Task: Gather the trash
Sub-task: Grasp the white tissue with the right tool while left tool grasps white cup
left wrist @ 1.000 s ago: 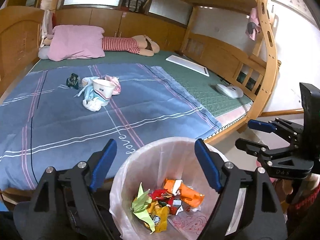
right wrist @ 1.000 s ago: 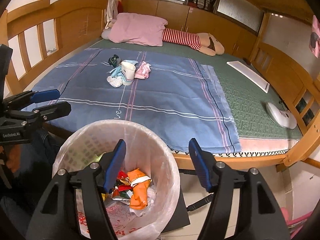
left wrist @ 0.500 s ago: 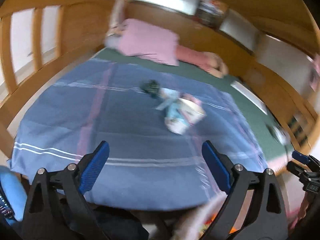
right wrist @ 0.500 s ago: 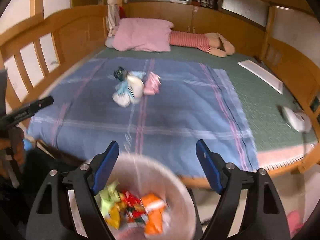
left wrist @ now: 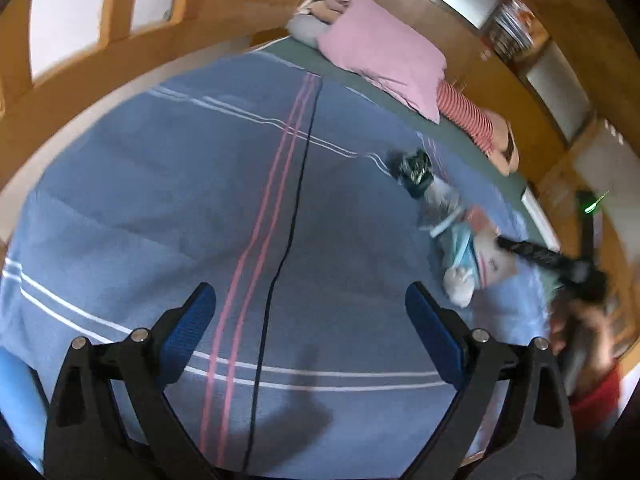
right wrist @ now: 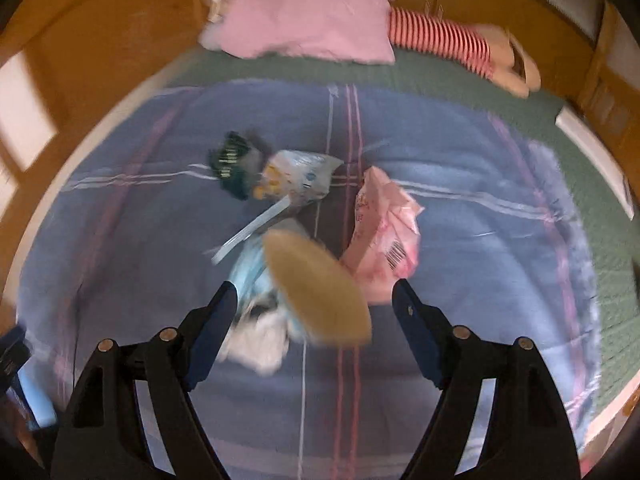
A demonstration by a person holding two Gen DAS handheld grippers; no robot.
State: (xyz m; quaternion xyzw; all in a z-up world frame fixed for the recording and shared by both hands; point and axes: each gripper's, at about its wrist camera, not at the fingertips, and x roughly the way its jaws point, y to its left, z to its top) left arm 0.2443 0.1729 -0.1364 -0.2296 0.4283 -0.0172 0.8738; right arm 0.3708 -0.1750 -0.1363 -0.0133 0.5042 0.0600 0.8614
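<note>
A cluster of trash lies on the blue blanket (right wrist: 480, 248): a paper cup (right wrist: 316, 288) on its side, a pink wrapper (right wrist: 386, 232), a clear printed bag (right wrist: 298, 178), a dark green wrapper (right wrist: 230, 158), a light blue wrapper (right wrist: 250, 272) and a white crumpled tissue (right wrist: 260, 340). My right gripper (right wrist: 314, 312) is open, and the cup sits between its fingers, blurred. My left gripper (left wrist: 310, 320) is open and empty over bare blanket; the trash (left wrist: 460, 248) lies to its right, with the right gripper's arm (left wrist: 540, 256) reaching over it.
A pink pillow (right wrist: 308, 20) and a striped stuffed toy (right wrist: 452, 42) lie at the head of the bed. Wooden rails (left wrist: 100, 32) border the bed on the left. A white flat object (right wrist: 592, 148) lies on the green mat at right.
Both grippers have swung away from the waste bin and out over the bed. The bin has left both views. The right gripper has closed in on the trash cluster.
</note>
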